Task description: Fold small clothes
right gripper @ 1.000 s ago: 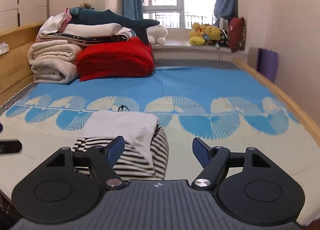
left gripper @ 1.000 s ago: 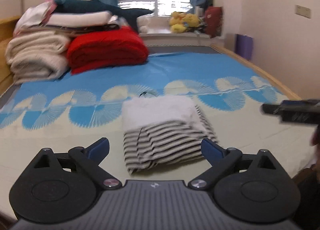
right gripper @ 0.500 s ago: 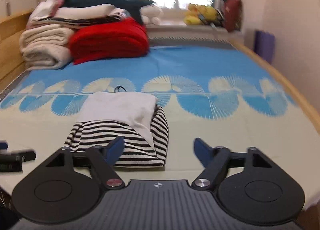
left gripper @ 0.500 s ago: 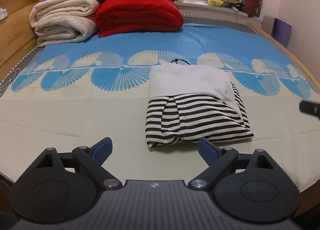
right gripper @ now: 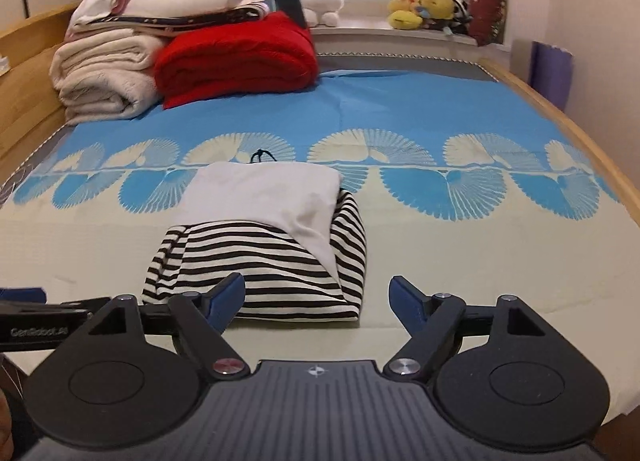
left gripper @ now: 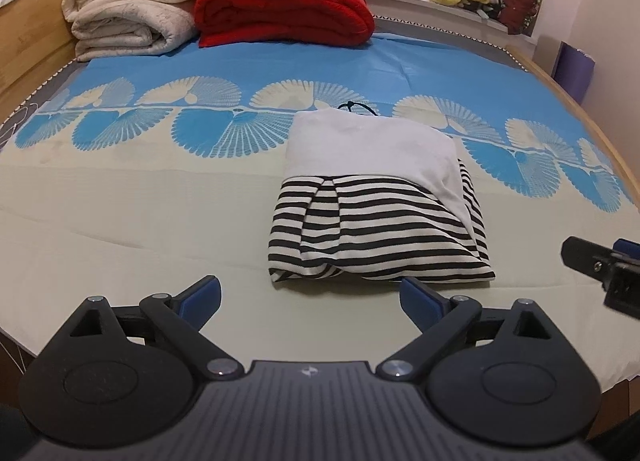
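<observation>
A folded garment [left gripper: 376, 205], white on top and black-and-white striped below, lies on the bed sheet [left gripper: 120, 213]; a thin black cord pokes out at its far edge. My left gripper [left gripper: 310, 297] hovers open just short of the garment's near edge, nothing between its blue pads. In the right wrist view the same garment [right gripper: 264, 245] lies ahead and slightly left. My right gripper [right gripper: 318, 295] stands wide, its jaws opening, and the left pad overlaps the striped near edge without gripping it. The right gripper's tip [left gripper: 600, 265] shows at the left view's right edge.
Folded cream blankets [left gripper: 128, 17] and a red quilt [left gripper: 280, 9] are stacked at the far left of the bed. Plush toys [right gripper: 424, 9] sit on the window sill. A wooden bed rail [right gripper: 592, 153] runs along the right side, a purple box [right gripper: 550, 69] beyond it.
Both grippers have moved forward and tipped down toward the folded garment, which now looks larger and closer. The right gripper's jaws have spread slightly wider.
</observation>
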